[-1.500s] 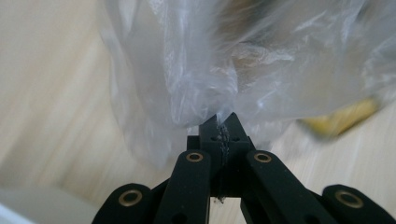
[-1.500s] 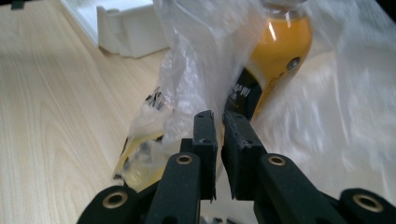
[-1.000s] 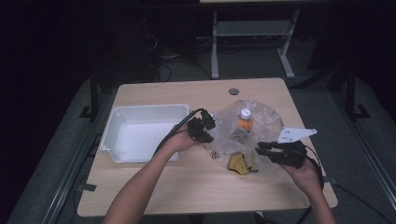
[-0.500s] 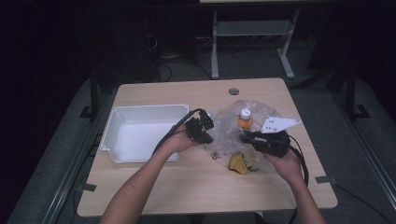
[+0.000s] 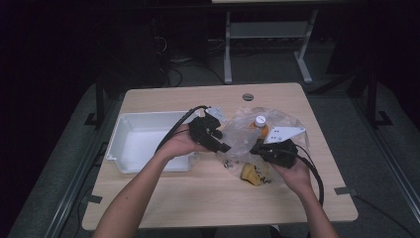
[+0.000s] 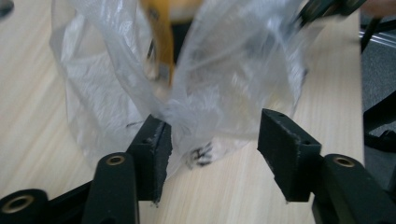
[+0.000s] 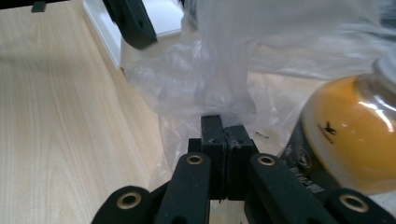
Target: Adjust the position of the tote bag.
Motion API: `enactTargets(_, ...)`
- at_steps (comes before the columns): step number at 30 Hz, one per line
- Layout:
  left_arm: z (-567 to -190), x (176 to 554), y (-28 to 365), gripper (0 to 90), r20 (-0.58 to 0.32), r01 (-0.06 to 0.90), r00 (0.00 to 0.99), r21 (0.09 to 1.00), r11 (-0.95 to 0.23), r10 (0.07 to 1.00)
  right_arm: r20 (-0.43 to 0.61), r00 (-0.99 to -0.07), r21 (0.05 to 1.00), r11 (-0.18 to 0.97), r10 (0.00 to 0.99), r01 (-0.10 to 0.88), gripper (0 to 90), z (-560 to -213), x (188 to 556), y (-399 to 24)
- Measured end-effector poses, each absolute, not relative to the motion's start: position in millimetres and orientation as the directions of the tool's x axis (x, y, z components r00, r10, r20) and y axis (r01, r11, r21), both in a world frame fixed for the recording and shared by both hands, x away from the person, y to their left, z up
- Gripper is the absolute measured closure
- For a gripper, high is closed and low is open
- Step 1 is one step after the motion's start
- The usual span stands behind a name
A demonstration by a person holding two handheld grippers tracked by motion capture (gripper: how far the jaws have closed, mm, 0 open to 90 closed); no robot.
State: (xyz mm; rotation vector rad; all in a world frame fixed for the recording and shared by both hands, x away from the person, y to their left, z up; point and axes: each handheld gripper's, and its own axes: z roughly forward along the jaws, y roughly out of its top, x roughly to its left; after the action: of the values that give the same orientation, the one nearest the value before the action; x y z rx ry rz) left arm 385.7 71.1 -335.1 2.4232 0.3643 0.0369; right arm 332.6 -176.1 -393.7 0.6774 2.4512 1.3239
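Note:
A clear plastic bag (image 5: 242, 130) lies on the table with an orange-filled bottle (image 5: 259, 126) inside. A yellowish item (image 5: 251, 173) sits at the bag's near edge. My left gripper (image 5: 222, 145) hovers at the bag's left side. Its jaws have just been opening and stand apart (image 6: 212, 149), with loose film (image 6: 205, 93) bunched between them and brushing the left pad (image 6: 161, 149). My right gripper (image 5: 256, 148) is at the bag's near right. Its jaws have just closed and pinch a fold of the bag (image 7: 224, 93) at the tips (image 7: 224, 140), beside the bottle (image 7: 345, 135).
A white tray (image 5: 130, 130) stands on the left half of the wooden table (image 5: 198, 198), close behind my left hand. Its corner (image 7: 116, 42) and my left gripper (image 7: 133, 21) appear at the top of the right gripper view. A round grommet (image 5: 247, 96) is at the far edge.
The right gripper has moved left to the bag and shut on its film. The left gripper has lifted a little and opened, releasing its pinch on the bag.

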Motion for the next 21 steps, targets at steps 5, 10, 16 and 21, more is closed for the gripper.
enactTargets(5,-316,381,64,40.0,-0.032,0.218,0.964,0.665,-0.714,0.265,-0.017,-0.858,0.834,0.481,0.513,0.272,89.1,-397,333,-171)
enactTargets(10,-303,379,61,38.3,-0.017,0.21,0.962,0.68,-0.702,0.272,-0.013,-0.862,0.83,0.486,0.508,0.274,89.1,-400,334,-169)
enactTargets(16,-305,374,41,30.1,-0.016,0.185,0.97,0.703,-0.687,0.244,0.006,-0.863,0.837,0.469,0.506,0.281,89.1,-399,335,-167)
enactTargets(21,-308,378,27,39.1,0.013,0.185,0.965,0.674,-0.715,0.262,0.022,-0.875,0.849,0.454,0.483,0.271,88.7,-398,334,-169)
